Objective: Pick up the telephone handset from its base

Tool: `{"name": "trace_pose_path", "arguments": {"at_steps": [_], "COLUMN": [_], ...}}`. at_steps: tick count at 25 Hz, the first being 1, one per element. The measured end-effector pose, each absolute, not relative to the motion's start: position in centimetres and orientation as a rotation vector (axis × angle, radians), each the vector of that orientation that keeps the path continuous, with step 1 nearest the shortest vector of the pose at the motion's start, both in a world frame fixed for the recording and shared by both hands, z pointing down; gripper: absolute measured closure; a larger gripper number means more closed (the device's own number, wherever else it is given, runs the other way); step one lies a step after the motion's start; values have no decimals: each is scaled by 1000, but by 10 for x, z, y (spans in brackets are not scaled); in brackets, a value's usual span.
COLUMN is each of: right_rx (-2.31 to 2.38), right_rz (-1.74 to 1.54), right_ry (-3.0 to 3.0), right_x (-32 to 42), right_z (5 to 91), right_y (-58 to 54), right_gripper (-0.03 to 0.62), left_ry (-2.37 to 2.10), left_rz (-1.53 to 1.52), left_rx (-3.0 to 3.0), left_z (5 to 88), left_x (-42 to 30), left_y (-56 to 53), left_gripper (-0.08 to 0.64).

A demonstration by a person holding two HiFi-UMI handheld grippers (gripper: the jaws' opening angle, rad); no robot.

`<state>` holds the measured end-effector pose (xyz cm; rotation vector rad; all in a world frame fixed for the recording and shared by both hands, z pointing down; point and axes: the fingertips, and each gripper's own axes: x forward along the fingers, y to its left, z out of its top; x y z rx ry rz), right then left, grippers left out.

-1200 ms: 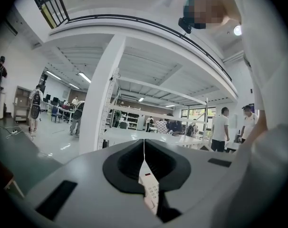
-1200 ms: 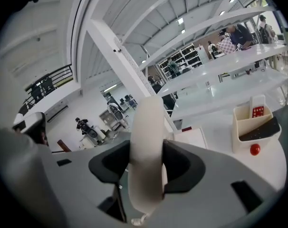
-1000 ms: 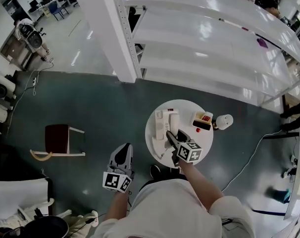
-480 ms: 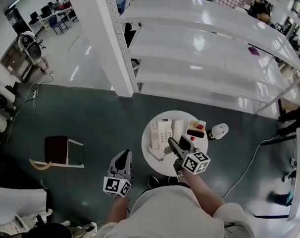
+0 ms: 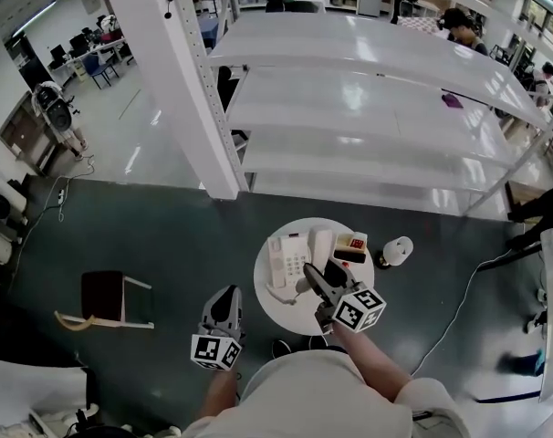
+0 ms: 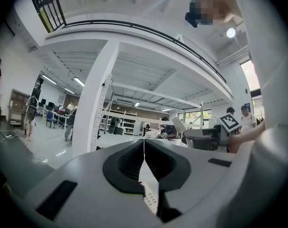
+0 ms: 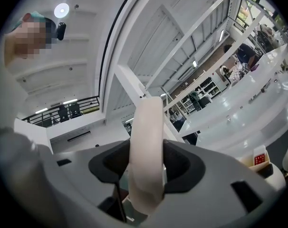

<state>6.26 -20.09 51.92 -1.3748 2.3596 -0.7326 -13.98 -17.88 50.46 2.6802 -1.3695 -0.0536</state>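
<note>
right hand-held gripper (image 7: 146, 172) clamped across the middle of the white handset (image 7: 146, 137), whose long axis runs upright through the jaws. handset is off the base (image 5: 285, 259), which sits just ahead-left on the round tabletop (image 5: 290, 318). left hand-held gripper (image 6: 144, 160) has jaws together, empty, farther from the base.

Readable txt: none showing anywhere.
Left marker cube (image 5: 214, 352): showing b/w square code only, no letters/nos.
Right marker cube (image 5: 359, 308): showing b/w code only.
Telephone base (image 5: 286, 258): keypad digits coming out too small to read.
Red box (image 5: 352, 245): print blurring, illegible.
</note>
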Motion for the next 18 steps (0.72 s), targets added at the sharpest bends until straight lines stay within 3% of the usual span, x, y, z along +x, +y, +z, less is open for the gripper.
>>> {"name": "trace_pose_path", "arguments": {"at_steps": [18], "right_rx": [-1332], "right_rz": [-665], "right_ry": [2356], "right_x": [70], "right_z": [497], "right_y": [-191], "right_gripper": [374], "left_ry": [-1374], "left_rz": [-84], "left_rx": [2696], "left_z": [499], "left_x": [-128], "left_y": [-179], "left_gripper": [538]}}
